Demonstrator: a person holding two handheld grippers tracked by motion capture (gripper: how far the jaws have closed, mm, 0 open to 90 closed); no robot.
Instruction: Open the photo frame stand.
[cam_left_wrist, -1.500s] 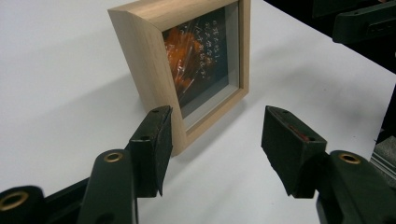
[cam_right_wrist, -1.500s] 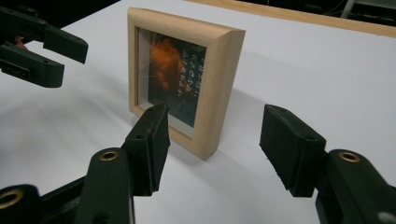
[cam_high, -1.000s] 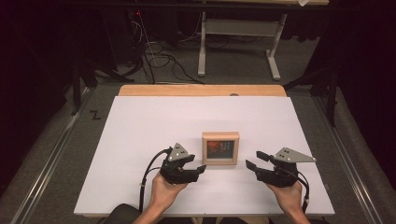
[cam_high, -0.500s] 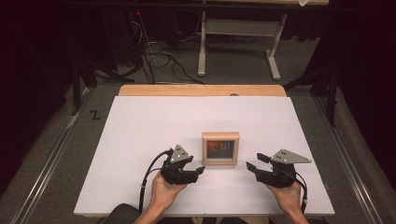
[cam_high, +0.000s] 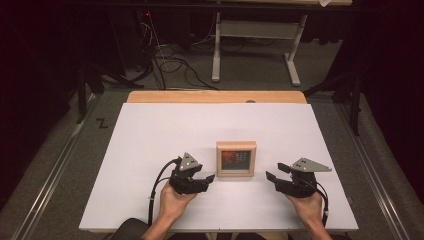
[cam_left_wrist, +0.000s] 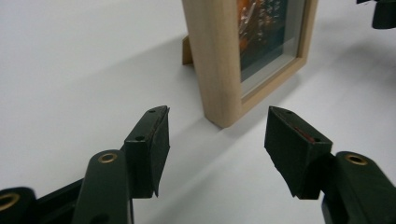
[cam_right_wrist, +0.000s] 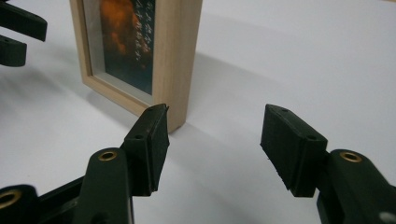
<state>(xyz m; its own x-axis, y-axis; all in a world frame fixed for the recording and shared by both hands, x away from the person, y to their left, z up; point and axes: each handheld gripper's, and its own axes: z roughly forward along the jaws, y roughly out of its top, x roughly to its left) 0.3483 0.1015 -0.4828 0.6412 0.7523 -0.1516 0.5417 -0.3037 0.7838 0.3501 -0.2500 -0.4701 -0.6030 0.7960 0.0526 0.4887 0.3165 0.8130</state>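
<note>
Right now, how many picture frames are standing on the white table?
1. The wooden picture frame stands upright near the middle of the white table, between the left gripper and the right gripper. Both grippers have open jaws and do not touch it.

One wooden picture frame (cam_high: 236, 158) (standing upright) near the centre of one white table (cam_high: 150, 130); two hand-held grippers: the left gripper (cam_high: 206, 179) at the frame's 8 o'clock, the right gripper (cam_high: 274, 173) at its 4 o'clock.
</note>
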